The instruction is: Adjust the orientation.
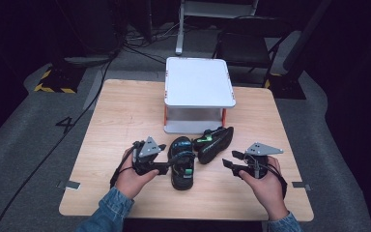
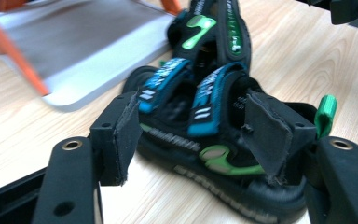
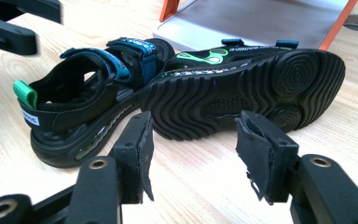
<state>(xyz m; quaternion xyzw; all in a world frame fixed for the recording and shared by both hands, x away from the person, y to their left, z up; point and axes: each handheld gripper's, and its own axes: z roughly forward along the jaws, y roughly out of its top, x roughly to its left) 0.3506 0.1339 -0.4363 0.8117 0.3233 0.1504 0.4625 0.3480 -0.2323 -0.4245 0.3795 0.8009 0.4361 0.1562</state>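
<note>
My left gripper [image 2: 193,140] stands spread, pads clear of the upright sandal [image 2: 205,135] straddled between them, so it rests on its sole. My right gripper [image 3: 193,149] is spread too, holding nothing; ahead of it the second sandal [image 3: 242,93] lies on its side, sole facing me, before the white stand [image 1: 200,82].

A light wooden tabletop [image 1: 125,111] with rounded corners carries everything. At its far middle stands a small white shelf stand [image 1: 199,81] on orange legs, its lower board resting on the wood. Just in front of it lie two black sandals, touching each other: the upright sandal [image 1: 182,164] with blue straps sits sole-down with its heel toward the near edge, and the tipped sandal [image 1: 216,143] with green accents lies on its side, its ridged sole facing right.
</note>
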